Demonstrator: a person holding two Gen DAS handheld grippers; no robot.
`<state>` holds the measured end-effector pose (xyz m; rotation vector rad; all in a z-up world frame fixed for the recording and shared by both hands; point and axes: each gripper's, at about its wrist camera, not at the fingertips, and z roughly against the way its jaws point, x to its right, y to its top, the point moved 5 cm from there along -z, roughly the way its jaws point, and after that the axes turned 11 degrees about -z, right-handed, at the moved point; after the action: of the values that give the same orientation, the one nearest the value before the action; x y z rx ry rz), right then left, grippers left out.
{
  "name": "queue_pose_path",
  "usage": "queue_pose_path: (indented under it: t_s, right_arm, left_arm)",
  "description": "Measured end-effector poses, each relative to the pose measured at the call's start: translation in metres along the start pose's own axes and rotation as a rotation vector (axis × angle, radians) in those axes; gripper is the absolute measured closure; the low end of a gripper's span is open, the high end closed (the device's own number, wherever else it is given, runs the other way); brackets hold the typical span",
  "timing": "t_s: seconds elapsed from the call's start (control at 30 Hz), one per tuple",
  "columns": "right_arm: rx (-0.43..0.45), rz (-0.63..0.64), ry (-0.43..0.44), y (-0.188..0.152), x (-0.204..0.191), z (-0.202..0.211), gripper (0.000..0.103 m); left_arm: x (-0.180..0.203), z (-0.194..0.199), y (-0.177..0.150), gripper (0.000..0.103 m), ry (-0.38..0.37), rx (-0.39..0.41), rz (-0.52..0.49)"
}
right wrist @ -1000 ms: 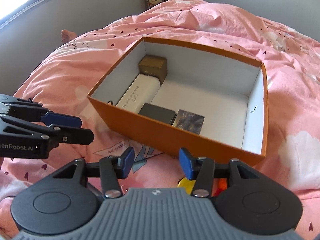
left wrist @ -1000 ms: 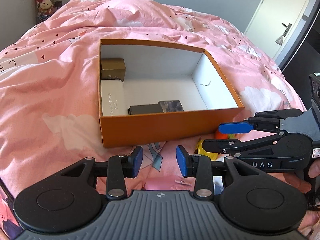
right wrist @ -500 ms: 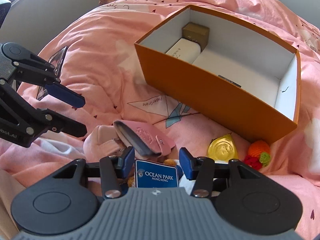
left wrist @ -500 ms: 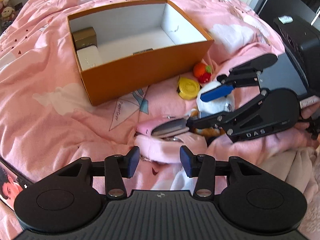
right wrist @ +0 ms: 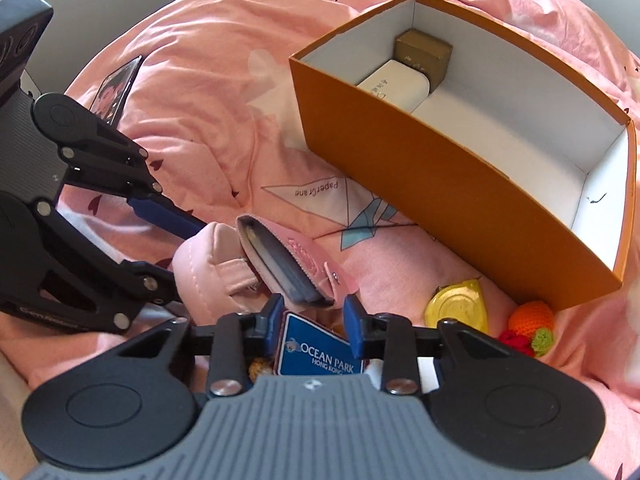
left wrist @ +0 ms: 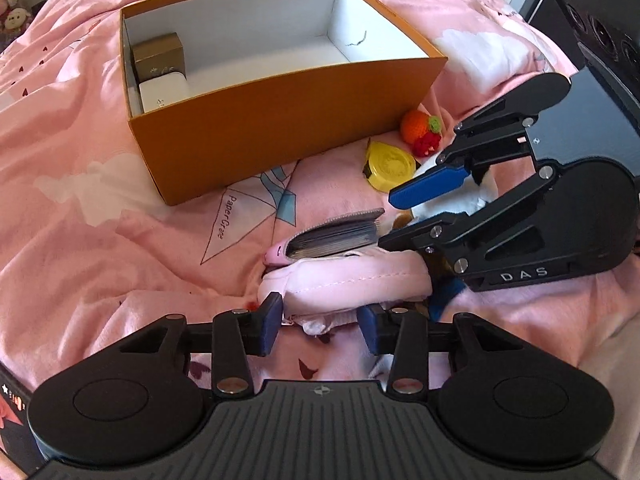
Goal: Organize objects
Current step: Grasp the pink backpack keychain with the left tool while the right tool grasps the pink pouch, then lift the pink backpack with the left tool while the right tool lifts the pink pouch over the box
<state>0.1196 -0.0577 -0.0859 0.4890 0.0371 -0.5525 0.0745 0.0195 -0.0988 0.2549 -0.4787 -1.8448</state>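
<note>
Left gripper (left wrist: 320,318) sits low over a soft pink pouch (left wrist: 344,280) on the bed, jaws having just eased in a bit. The pouch lies between the pads, but I can't tell if they actually press it.

Right gripper (right wrist: 313,316) has been closing around the end of a pink card wallet (right wrist: 288,264) stuffed with cards. Pads look right up against it, though a real squeeze isn't clear. A blue Ocean Park tag (right wrist: 316,354) sits just under those fingers.

Past that, a yellow tape measure (left wrist: 390,164) and crocheted orange fruit (left wrist: 422,132) lie beside the orange box (left wrist: 280,120), which holds a gold box (left wrist: 158,56) and white case (left wrist: 162,94).
</note>
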Motion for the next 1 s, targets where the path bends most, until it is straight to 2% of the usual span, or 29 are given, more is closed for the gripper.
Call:
queue_pose_path:
  t_s: [0.13, 0.23, 0.47, 0.7, 0.77, 0.83, 1.0]
  right_arm:
    - [0.049, -0.034, -0.018, 0.014, 0.008, 0.001, 0.069]
    - [0.087, -0.074, -0.045, 0.027, 0.018, 0.001, 0.074]
    - [0.096, -0.145, -0.122, 0.042, 0.041, -0.017, 0.075]
    - [0.101, -0.195, -0.155, 0.038, 0.052, -0.014, 0.074]
    - [0.099, -0.196, -0.153, 0.038, 0.052, -0.014, 0.074]
    - [0.092, -0.198, -0.144, 0.037, 0.052, -0.016, 0.074]
    - [0.042, -0.188, -0.160, 0.035, 0.054, -0.030, 0.075]
  left_arm:
    - [-0.015, -0.005, 0.011, 0.057, 0.008, 0.050, 0.077]
    - [-0.024, -0.010, 0.019, 0.059, 0.003, 0.079, 0.121]
    - [-0.044, -0.027, 0.030, 0.058, 0.001, 0.109, 0.235]
    - [-0.062, -0.035, 0.033, 0.058, 0.017, 0.116, 0.342]
    - [-0.061, -0.035, 0.034, 0.056, 0.018, 0.108, 0.328]
    - [-0.060, -0.034, 0.034, 0.046, 0.010, 0.097, 0.302]
    - [-0.060, -0.038, 0.028, 0.039, -0.033, 0.070, 0.296]
